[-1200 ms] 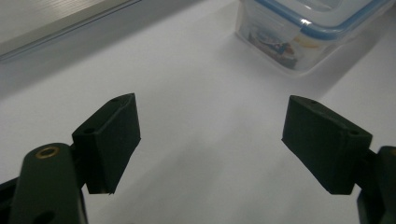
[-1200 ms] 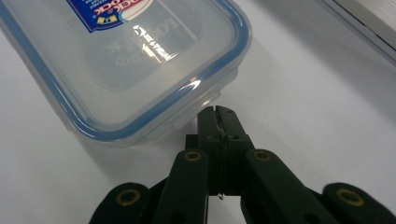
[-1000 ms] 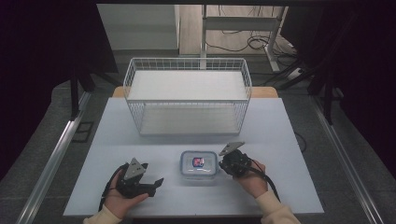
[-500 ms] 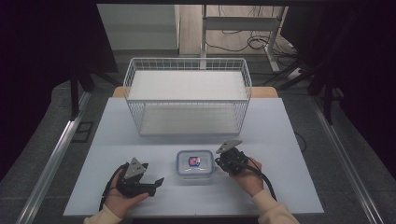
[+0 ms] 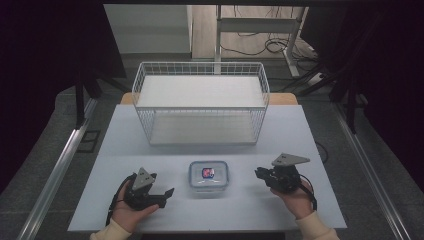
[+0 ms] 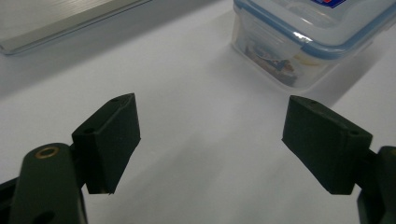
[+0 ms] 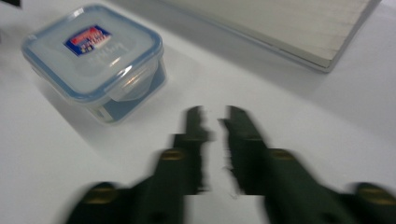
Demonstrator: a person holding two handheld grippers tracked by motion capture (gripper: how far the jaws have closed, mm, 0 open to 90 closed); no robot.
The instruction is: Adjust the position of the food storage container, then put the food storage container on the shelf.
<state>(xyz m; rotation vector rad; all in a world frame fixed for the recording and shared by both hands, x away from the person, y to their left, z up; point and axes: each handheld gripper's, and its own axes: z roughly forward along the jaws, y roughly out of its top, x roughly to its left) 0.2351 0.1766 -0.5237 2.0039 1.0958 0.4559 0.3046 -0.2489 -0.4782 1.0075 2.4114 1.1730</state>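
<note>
- On the pale table, near its front edge and midway between the two hands, sits a small clear food box with a blue-rimmed snap lid and a red-and-blue label on top; lid on, box upright.
- Left gripper: held low at the front left of the table, resting in the person's left hand, tips pointing toward the box.
- In the left gripper view its two black jaws stand wide apart with bare table between them; nothing is gripped. The box lies ahead and to the right of the gap, apart from both pads.
- Right gripper: held in the right hand to the right of the box, clear of it, tips aimed leftward at it.
- In the right gripper view, which is blurred, the jaws show a narrow gap; they have just been opening, with nothing between them. The box sits up and left of the tips, untouched.
- Behind the box, farther back on the table, stands a white wire basket, well apart from both grippers.
- Dark floor and a metal rail flank the table on the left.
</note>
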